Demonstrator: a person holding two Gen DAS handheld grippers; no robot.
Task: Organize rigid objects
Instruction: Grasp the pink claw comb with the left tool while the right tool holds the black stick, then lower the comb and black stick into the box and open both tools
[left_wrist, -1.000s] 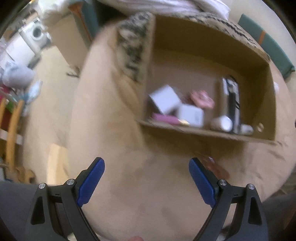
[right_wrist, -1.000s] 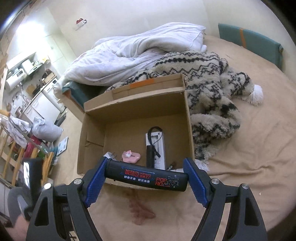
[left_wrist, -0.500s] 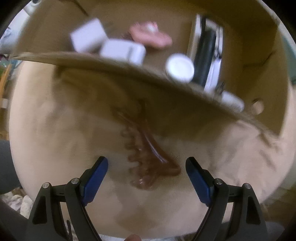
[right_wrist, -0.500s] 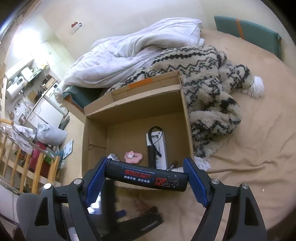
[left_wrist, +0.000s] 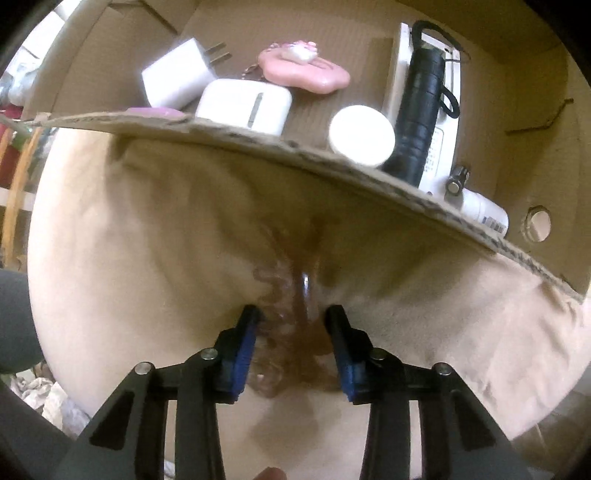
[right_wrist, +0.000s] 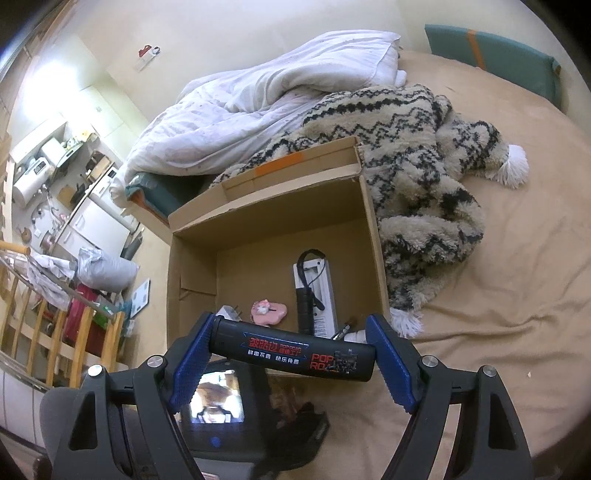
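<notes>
Lived-in home bedroom: bed (right_wrist: 517, 240), rumpled duvet (right_wrist: 258, 96), kitchen appliances (right_wrist: 26, 184) beyond.

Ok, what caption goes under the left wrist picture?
Left gripper fingers closing around a brown hair claw clip on the bed, beside the cardboard box.

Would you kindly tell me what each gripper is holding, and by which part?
The right gripper holds a black printed tube by its two ends. The left gripper, jaws just closing, clamps a translucent brown hair claw clip across its middle.
</notes>
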